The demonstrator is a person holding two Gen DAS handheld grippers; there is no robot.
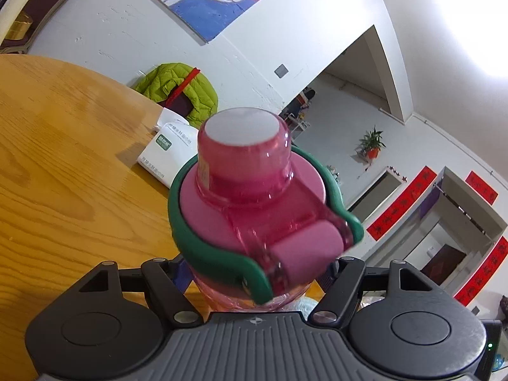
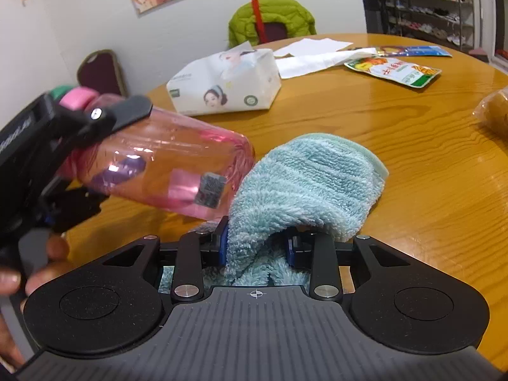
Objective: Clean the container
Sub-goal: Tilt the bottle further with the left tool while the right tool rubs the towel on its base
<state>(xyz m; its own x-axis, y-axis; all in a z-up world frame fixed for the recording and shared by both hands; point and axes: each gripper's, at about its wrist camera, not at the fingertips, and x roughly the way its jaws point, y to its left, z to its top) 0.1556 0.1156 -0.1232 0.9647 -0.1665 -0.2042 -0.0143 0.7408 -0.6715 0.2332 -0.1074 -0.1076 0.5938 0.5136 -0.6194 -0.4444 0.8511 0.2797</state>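
A clear pink bottle (image 1: 247,190) with a pink cap and green strap fills the left wrist view, and my left gripper (image 1: 254,274) is shut on its body just below the lid. In the right wrist view the same bottle (image 2: 165,165) lies tilted above the wooden table (image 2: 412,146), base toward the middle, with the left gripper (image 2: 101,158) clamped near its neck. My right gripper (image 2: 257,247) is shut on a fluffy light-blue cloth (image 2: 304,184). The bunched cloth touches the bottle's base and drapes onto the table.
A white tissue pack (image 2: 225,82) lies behind the bottle. Loose paper sheets (image 2: 311,54), a snack packet (image 2: 393,70) and a plastic bag (image 2: 495,114) lie further right. A green jacket (image 2: 270,19) hangs on a chair beyond the table. A person's hand (image 2: 54,250) holds the left gripper.
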